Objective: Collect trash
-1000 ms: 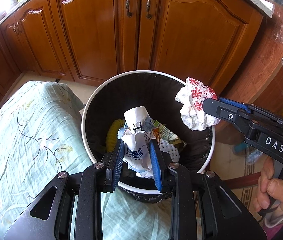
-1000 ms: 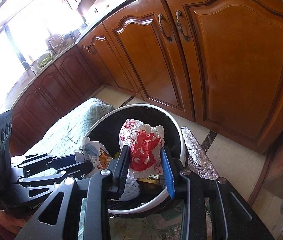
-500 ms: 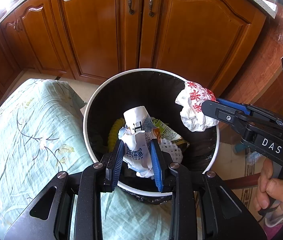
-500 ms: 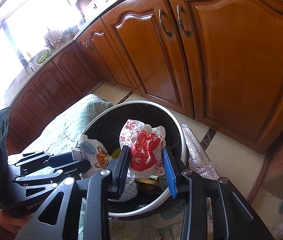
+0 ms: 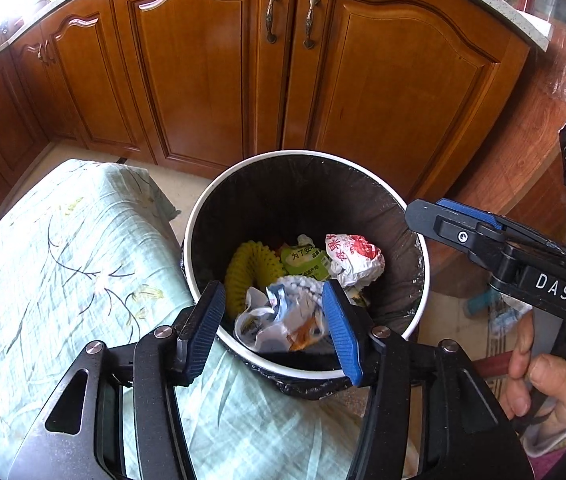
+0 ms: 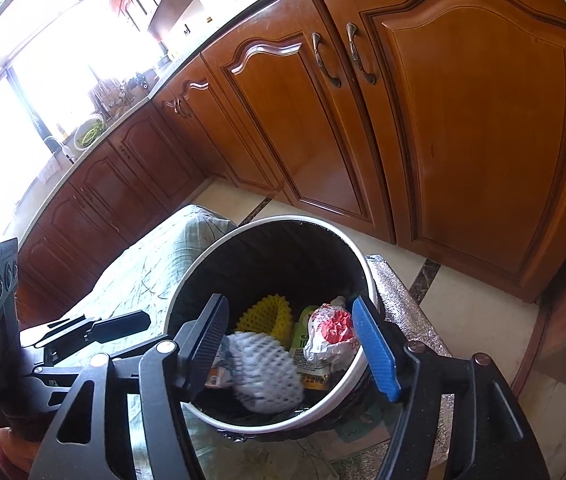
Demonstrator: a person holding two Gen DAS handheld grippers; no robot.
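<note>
- Trash bin (image 5: 399, 208): round, white rim, black liner, on the floor before wooden cabinet doors (image 5: 383, 92), beside a pale green floral cloth (image 5: 55, 264).
- Left gripper (image 5: 275, 324): over the bin's near rim; jaws have just been opening and stand apart, gripping nothing.
- Crumpled printed wrapper (image 5: 279, 324): lies loose in the bin below those jaws.
- Right gripper (image 6: 295, 348): over the bin; jaws have just been opening, now wide, empty.
- Red-and-white crumpled wrapper (image 6: 331, 336): rests inside the bin among a yellow foam net (image 6: 267, 316), a white foam net (image 6: 263, 372) and a green packet (image 5: 307, 260).
- Progress: both pieces are in the bin. No further trash shows on cloth or floor, so whether more remains cannot be told.
</note>
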